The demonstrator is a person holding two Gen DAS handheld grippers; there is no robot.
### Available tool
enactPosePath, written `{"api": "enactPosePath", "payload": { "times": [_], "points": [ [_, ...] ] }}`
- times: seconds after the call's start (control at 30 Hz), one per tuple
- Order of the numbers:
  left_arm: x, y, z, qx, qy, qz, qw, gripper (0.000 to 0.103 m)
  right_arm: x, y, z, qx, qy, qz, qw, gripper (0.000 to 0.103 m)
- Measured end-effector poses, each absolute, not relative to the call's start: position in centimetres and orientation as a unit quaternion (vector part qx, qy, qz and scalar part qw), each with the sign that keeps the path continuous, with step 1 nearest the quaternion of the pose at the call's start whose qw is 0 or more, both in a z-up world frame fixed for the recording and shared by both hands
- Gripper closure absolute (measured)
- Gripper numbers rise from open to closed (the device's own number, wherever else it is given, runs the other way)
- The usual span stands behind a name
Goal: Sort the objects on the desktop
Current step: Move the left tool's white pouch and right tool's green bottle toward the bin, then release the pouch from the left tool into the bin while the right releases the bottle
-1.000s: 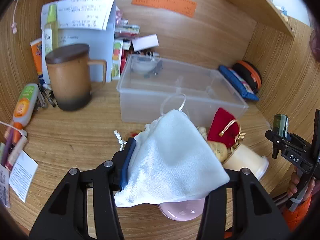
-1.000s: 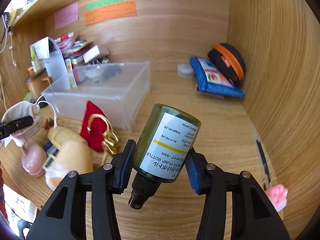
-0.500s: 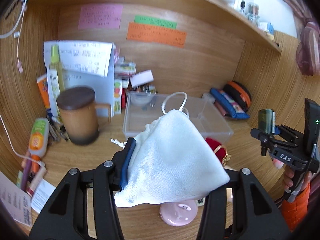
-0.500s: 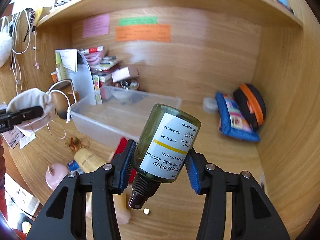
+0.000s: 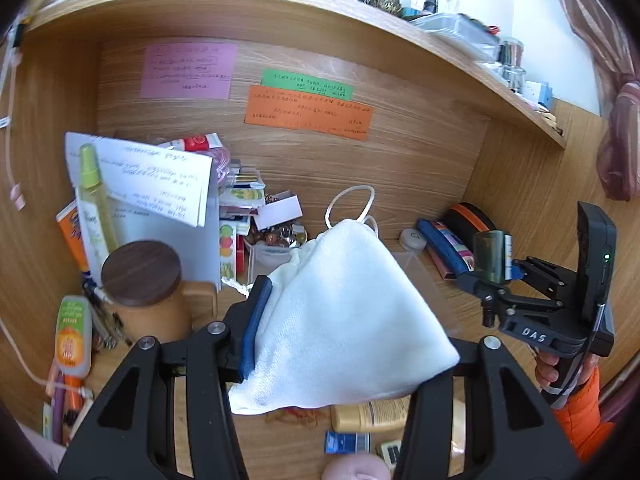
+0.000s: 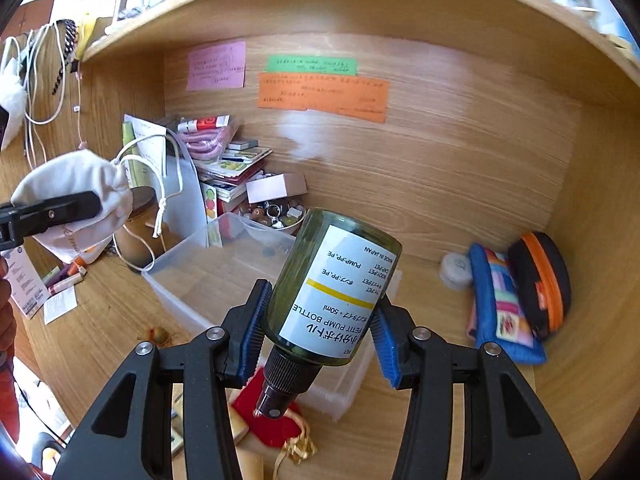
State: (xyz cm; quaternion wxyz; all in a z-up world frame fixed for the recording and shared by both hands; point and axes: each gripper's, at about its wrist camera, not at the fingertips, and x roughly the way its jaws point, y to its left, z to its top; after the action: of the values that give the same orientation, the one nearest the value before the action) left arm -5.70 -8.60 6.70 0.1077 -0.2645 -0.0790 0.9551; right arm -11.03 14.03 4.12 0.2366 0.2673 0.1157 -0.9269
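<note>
My left gripper (image 5: 340, 320) is shut on a white drawstring pouch (image 5: 344, 320) and holds it in the air above the desk; the pouch also shows at the left of the right wrist view (image 6: 76, 196). My right gripper (image 6: 320, 316) is shut on a green pump bottle (image 6: 332, 288) with a white label, cap pointing back at the camera. The bottle also shows in the left wrist view (image 5: 490, 256), at the right. A clear plastic box (image 6: 240, 272) stands on the desk below both grippers, mostly hidden behind the pouch in the left wrist view.
A brown lidded mug (image 5: 144, 288) stands at the left beside papers and bottles. Blue and black-orange pouches (image 6: 516, 292) lie at the back right. A red pouch (image 6: 276, 420), a cream bottle (image 5: 372, 416) and small items lie at the desk's front. A shelf runs overhead.
Both grippers have risen well above the desk with their objects still held. The views now take in the back wall and the shelf; the box sits lower in view.
</note>
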Motion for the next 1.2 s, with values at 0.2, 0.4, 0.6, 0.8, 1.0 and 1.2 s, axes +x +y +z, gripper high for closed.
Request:
{"api": "enactPosePath", "payload": {
  "times": [0.2, 0.4, 0.6, 0.8, 1.0, 1.2],
  "points": [
    [-9.9, -8.0, 6.3, -0.292, -0.064, 0.948, 0.109, 0.055, -14.6, 12.5, 2.9, 0.3, 0.134, -0.913, 0.244, 0.059],
    [-13.6, -7.3, 4.8, -0.324, -0.055, 0.937, 0.117, 0.055, -17.4, 11.4, 0.6, 0.338, 0.149, -0.897, 0.243, 0.059],
    [-16.5, -6.5, 2.1, -0.362, -0.044, 0.923, 0.123, 0.055, -19.5, 10.6, -1.6, 0.369, 0.166, -0.883, 0.24, 0.059],
    [-18.0, -5.7, 0.1, -0.392, -0.032, 0.91, 0.129, 0.055, -21.1, 10.1, -3.3, 0.392, 0.184, -0.87, 0.237, 0.059],
    [-19.3, -4.7, -1.3, -0.419, -0.013, 0.897, 0.138, 0.055, -21.9, 9.2, -4.4, 0.406, 0.21, -0.857, 0.239, 0.059],
    [-20.0, -4.2, -2.5, -0.445, 0.005, 0.884, 0.144, 0.055, -22.1, 8.0, -5.4, 0.417, 0.246, -0.841, 0.241, 0.059]
  ]
}}
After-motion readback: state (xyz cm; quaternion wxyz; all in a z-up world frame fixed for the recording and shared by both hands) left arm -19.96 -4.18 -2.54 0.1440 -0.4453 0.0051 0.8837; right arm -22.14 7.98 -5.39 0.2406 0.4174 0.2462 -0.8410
